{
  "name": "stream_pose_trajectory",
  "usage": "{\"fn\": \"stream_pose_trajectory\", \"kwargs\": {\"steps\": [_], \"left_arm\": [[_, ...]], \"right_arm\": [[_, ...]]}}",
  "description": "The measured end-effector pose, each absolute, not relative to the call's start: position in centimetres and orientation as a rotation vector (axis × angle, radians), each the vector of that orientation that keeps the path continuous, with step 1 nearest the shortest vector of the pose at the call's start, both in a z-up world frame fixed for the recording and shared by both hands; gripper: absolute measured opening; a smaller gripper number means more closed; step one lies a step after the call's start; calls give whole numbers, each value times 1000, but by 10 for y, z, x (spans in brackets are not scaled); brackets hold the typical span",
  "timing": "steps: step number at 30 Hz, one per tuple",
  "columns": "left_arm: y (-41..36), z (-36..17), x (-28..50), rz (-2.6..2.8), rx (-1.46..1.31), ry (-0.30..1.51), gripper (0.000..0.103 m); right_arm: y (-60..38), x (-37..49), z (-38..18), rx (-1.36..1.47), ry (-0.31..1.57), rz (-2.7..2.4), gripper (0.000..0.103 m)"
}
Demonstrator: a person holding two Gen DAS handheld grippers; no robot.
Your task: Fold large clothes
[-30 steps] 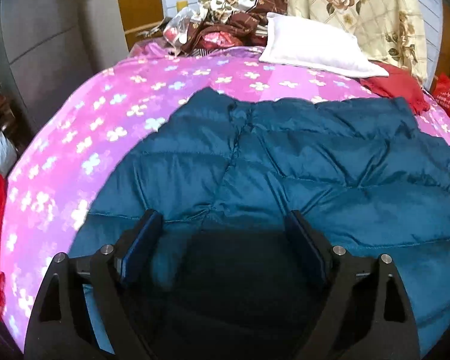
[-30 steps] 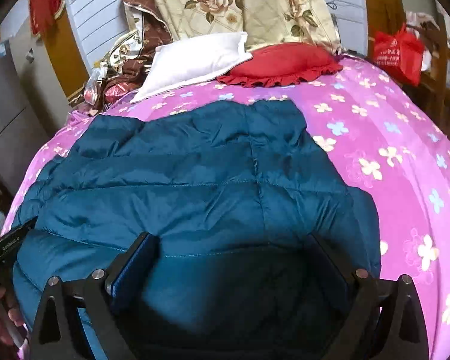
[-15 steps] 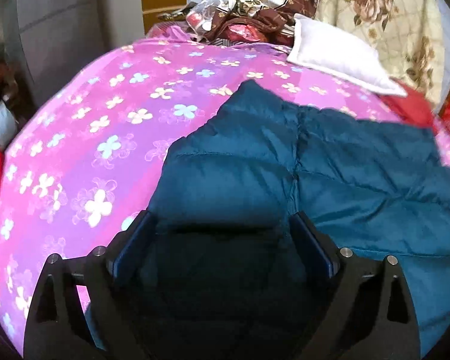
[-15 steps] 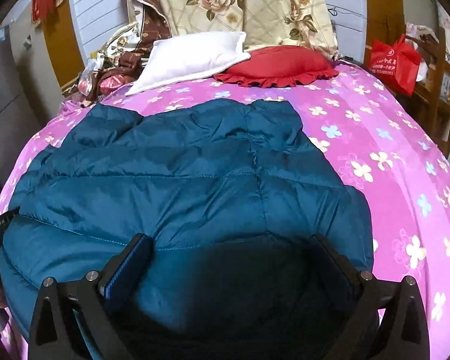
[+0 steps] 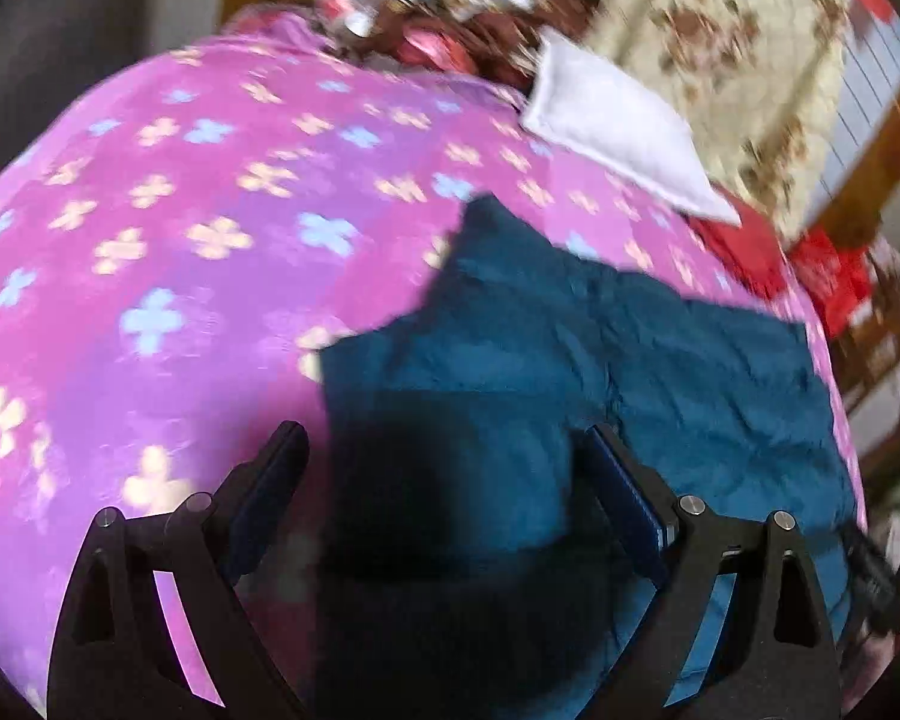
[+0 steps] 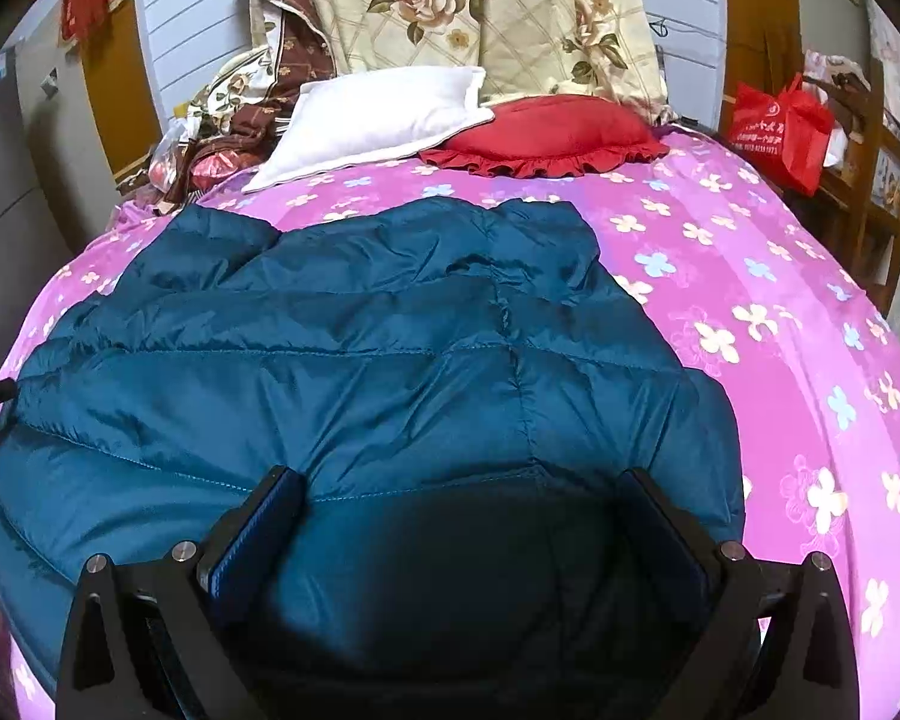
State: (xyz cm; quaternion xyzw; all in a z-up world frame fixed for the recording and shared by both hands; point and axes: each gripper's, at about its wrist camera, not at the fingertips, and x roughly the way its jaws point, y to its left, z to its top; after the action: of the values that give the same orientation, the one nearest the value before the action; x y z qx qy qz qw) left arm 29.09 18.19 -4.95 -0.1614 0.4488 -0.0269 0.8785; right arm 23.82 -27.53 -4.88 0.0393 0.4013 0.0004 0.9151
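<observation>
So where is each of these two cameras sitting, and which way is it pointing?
Left wrist: on the left gripper, tilted down at the blue jacket's left edge and the pink bedsheet; only its open fingers show.
Right wrist: on the right gripper, tilted down over the jacket toward the white pillow; only its open fingers show.
Shared: jacket, bedsheet, white pillow.

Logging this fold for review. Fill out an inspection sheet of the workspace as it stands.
Surface: bed with pink flowered sheet.
Job's things: teal puffer jacket spread flat, not yet folded.
Clutter: white pillow overlapping red frilled cushion; floral quilt heaped at the head.
Grippers: left hand-held gripper open over the jacket's edge; right hand-held gripper open over its lower part; neither grips it.
Cables: nothing seen.
Surroundings: red bag on wooden furniture beside the bed.
</observation>
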Motion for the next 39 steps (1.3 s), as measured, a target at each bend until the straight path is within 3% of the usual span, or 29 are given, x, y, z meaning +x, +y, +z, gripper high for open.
{"fn": "stream_pose_trajectory", "kwargs": {"steps": [4,10,14,17,21,24,30,33,39], "left_arm": [[202,-74,299,-134,-504,976,94],[200,-76,303,-269,-527,930,91],[197,-73,302,-282,-520,894,55],[193,-69,297,-255,-483,869,42],[186,-67,296,-211,-425,862,41],[182,-68,297,-189,-394,860,42],[186,-72,298,-176,-412,875,49],[184,-71,299,-163,-401,877,51],[183,-71,297,-132,-387,875,59]], "right_arm": [[-276,235,-49,80,816,13,103],[-276,235,-51,73,812,16,103],[-275,235,-51,75,813,15,103],[-275,235,-49,81,821,14,103],[-290,235,-33,130,840,35,103],[-329,223,-8,191,737,-59,103],[-412,211,-5,355,711,-177,103],[-404,212,4,374,692,-101,103],[-339,245,-13,142,789,-21,103]]}}
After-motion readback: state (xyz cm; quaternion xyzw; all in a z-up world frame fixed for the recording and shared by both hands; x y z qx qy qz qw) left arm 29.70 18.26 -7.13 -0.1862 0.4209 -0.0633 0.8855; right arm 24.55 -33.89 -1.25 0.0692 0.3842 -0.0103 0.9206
